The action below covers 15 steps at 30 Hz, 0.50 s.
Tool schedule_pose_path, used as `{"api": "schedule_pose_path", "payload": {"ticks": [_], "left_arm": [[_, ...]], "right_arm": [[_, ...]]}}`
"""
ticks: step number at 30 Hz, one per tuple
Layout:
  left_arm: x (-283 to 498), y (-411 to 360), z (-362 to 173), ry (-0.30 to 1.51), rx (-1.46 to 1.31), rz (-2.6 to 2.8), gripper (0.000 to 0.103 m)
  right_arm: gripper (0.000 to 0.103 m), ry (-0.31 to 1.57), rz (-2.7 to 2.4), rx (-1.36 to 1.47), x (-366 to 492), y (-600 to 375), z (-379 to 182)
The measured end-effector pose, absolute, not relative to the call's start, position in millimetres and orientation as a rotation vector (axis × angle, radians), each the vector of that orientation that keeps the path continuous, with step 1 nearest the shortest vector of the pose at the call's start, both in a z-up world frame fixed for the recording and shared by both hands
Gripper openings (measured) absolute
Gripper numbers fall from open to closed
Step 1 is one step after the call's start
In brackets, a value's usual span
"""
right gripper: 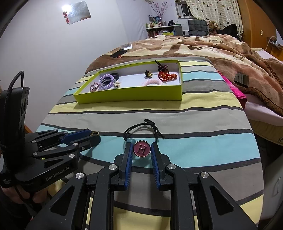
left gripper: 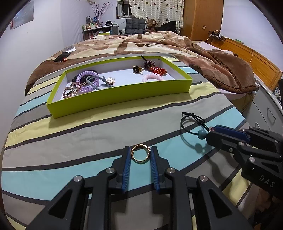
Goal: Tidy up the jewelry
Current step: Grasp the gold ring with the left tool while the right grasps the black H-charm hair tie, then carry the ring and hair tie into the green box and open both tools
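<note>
Gold ring (left gripper: 140,153) between left gripper (left gripper: 140,155) pads

Striped bedsheet (left gripper: 70,141) in grey, pale yellow and light blue underneath; brown patterned blanket (left gripper: 141,44) heaped beyond. Dark phone (left gripper: 61,57) lying on the blanket's left edge. Farther back: cluttered shelf (left gripper: 95,28), grey chair (left gripper: 135,25), teddy bear (left gripper: 151,23), heart-print curtain (left gripper: 155,9).
</note>
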<state>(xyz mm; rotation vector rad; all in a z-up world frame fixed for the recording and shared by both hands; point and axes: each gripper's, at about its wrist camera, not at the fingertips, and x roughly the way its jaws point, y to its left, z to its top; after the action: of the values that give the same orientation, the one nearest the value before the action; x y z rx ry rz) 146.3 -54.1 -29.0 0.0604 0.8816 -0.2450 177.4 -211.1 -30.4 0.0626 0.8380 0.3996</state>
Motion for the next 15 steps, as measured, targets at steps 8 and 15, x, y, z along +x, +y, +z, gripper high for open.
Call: {"api": "schedule_pose_path", "payload": {"ticks": [8,15], "left_arm": [[136.5,-49.6,-22.6,0.862,0.031,-0.269,0.023],[130.3,-42.1,-7.7,0.817,0.013,-0.271,0.023]], "right_arm": [[0.021,0.815,0.398,0.068,173.1,-212.0,-23.8],[0.021,0.784,0.408,0.075,168.9,-209.6,-13.1]]}}
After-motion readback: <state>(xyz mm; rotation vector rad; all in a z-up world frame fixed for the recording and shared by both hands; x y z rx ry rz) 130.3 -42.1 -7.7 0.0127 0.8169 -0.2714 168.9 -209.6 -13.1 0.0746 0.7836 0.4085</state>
